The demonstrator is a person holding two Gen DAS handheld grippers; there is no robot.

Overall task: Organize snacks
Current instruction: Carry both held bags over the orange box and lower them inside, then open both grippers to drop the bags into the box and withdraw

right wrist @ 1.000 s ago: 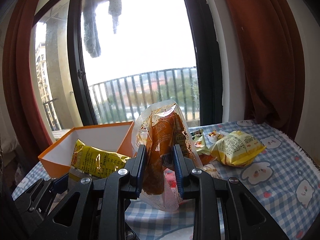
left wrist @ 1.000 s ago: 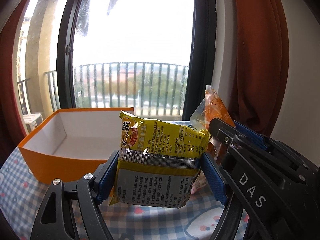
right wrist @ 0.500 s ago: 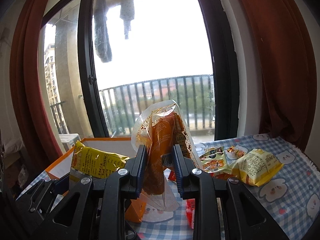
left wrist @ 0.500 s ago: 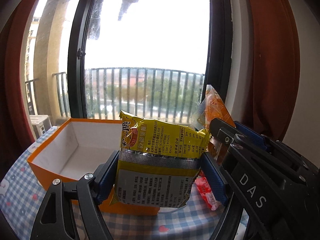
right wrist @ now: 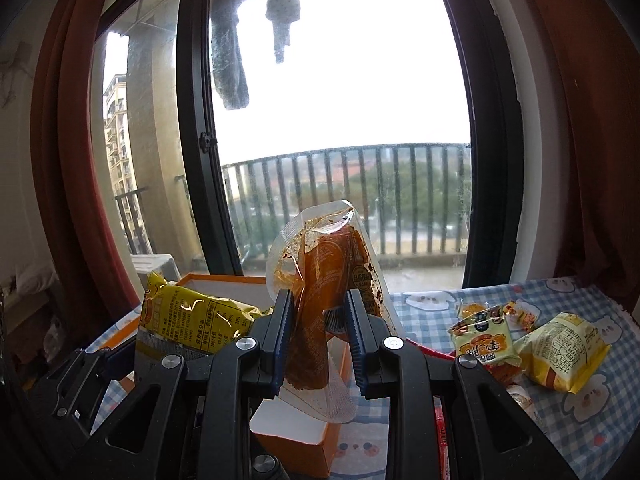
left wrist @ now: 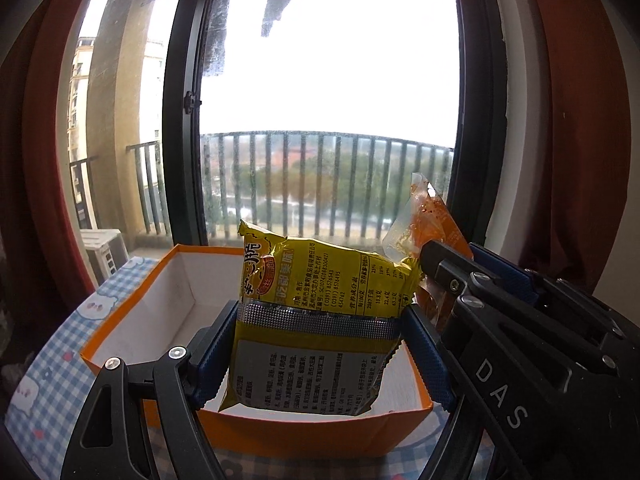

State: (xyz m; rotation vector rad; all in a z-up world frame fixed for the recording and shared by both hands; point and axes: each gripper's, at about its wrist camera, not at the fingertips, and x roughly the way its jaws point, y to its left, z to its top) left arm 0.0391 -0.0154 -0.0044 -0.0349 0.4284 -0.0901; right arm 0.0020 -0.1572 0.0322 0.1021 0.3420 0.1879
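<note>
- The left hand-held gripper [left wrist: 316,344] has its blue pads set wide and pressed on both sides of a shiny yellow plastic snack bag with black writing [left wrist: 320,320].
- That yellow bag hangs in the air, standing up, over the open orange cardboard box with white insides [left wrist: 132,320].
- The right hand-held gripper [right wrist: 320,340] is squeezed narrow on a see-through plastic pouch with orange-brown saucy food inside [right wrist: 324,276] (the pouch sticks up above the pads and hangs down below them).
- In the right wrist view the pouch is over the near corner of the orange box [right wrist: 292,444].
- The two grippers are close side by side, the left one's yellow bag [right wrist: 188,316] showing at the left of the right view.
- The box sits on a counter covered with a blue and white checked cloth with little bear faces [right wrist: 592,412].
- More small snack packs [right wrist: 484,344] lie on the cloth to the right, next to a pale yellow puffy bag [right wrist: 560,352], well apart from the box.
</note>
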